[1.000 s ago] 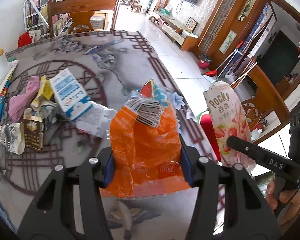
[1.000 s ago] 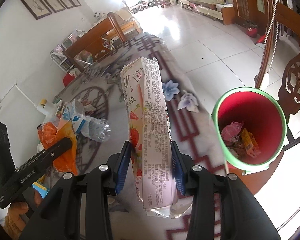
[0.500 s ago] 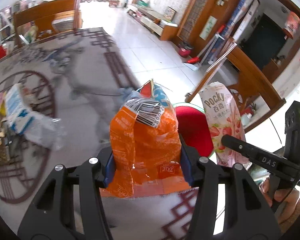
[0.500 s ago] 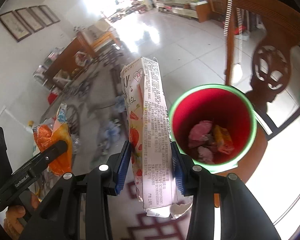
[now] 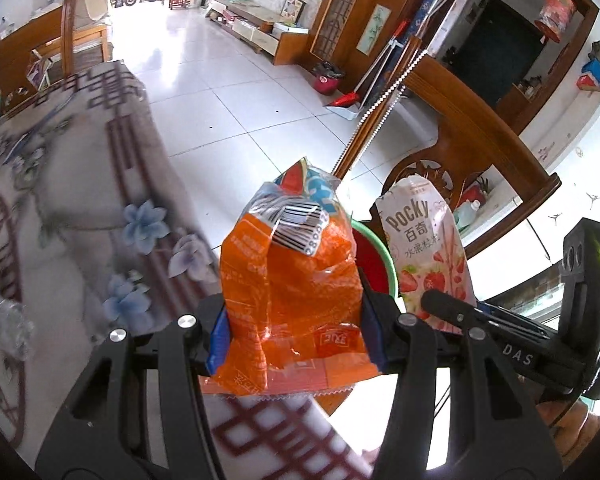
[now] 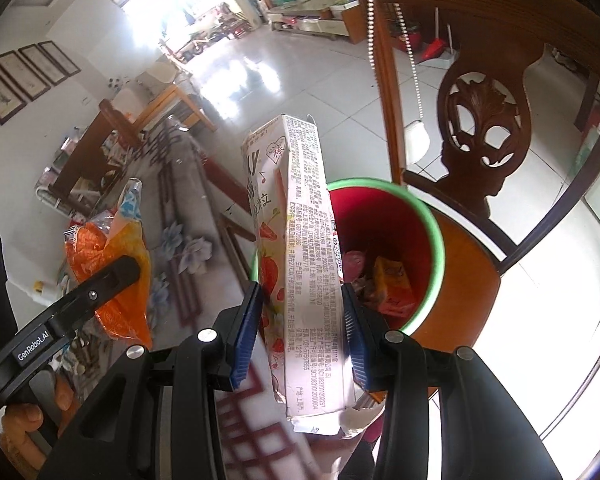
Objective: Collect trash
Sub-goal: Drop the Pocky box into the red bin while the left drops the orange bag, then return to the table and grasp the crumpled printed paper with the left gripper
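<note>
Both claws [image 5: 296, 320] [image 6: 302, 336] tilt downward, gripping trash.

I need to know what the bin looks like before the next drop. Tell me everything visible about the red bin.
The red bin is a round, open-topped container that looks like plastic, red inside with a green rim. It stands upright on the seat of a carved wooden chair beside the table. Several wrappers, pink and yellow-orange, lie at its bottom. The Pocky box, clamped in the right tool, hides its near left side. Nothing visibly touches the rim.
</note>
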Motion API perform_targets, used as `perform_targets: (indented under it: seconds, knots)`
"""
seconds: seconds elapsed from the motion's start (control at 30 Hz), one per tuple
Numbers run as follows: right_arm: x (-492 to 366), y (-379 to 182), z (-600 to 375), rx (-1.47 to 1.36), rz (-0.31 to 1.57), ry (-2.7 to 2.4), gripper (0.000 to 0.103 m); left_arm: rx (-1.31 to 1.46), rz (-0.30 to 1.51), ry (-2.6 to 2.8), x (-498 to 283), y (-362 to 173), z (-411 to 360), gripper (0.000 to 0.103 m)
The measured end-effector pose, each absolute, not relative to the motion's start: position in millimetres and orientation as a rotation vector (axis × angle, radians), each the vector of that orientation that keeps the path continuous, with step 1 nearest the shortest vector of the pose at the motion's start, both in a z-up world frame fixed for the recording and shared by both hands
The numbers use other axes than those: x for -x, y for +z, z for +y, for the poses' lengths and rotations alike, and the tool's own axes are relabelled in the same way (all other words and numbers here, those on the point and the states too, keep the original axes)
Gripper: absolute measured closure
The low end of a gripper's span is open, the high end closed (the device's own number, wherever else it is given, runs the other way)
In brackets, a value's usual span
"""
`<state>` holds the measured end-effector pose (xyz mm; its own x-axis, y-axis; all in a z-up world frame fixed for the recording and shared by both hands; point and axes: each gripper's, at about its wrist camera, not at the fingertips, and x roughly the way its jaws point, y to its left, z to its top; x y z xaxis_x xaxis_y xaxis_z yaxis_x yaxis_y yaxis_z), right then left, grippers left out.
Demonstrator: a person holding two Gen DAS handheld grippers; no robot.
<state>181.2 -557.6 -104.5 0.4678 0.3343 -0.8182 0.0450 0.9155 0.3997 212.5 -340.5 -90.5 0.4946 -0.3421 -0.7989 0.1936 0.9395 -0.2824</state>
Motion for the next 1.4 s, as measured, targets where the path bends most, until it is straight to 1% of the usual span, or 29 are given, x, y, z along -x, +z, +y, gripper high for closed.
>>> perform_targets:
  seconds: [0.3,0.63,0.7,0.73,0.77,0.8,0.83,0.9,1.0,1.17,1.4]
  knots:
    - [-202.2,-109.0,-577.2,-0.386,1.076,0.161,0.064,0.147,1.039,-0.325,-237.7,-106.2,-361.6,0.052]
    - [-216.1,-112.1,-579.8,-0.358,1.074,0.151,0.063,0.134,1.074,-0.329,-247.0,-118.1,-374.7,0.052]
    - [-217.3,-111.6,-578.5,-0.351,1.073,0.149,0.062,0.136,1.077,-0.334,-248.9,-119.5,-375.2,0.051]
    - [-217.8,-111.1,-577.6,-0.346,1.071,0.146,0.062,0.138,1.076,-0.335,-249.6,-119.8,-375.0,0.049]
    - [-218.2,-110.9,-576.6,-0.341,1.07,0.142,0.061,0.139,1.076,-0.333,-249.9,-120.4,-375.5,0.046]
    - [-219.1,-110.8,-576.3,-0.336,1.07,0.139,0.059,0.139,1.079,-0.327,-250.9,-121.7,-375.6,0.034]
    - [-219.4,-109.9,-575.0,-0.326,1.068,0.133,0.056,0.142,1.077,-0.323,-251.1,-122.1,-374.6,0.029]
    - [-219.1,-106.7,-573.6,-0.31,1.053,0.118,0.047,0.145,1.076,-0.325,-251.3,-121.6,-372.9,0.029]
    - [-218.3,-101.2,-571.0,-0.273,1.025,0.094,0.042,0.14,1.069,-0.327,-249.7,-118.3,-369.5,0.029]
    - [-215.8,-93.1,-562.1,-0.243,1.005,0.083,0.037,0.146,1.057,-0.324,-242.7,-111.3,-359.0,0.029]
    - [-209.0,-92.9,-541.3,-0.252,1.02,0.102,0.034,0.156,1.008,-0.3,-220.7,-93.2,-326.4,0.029]
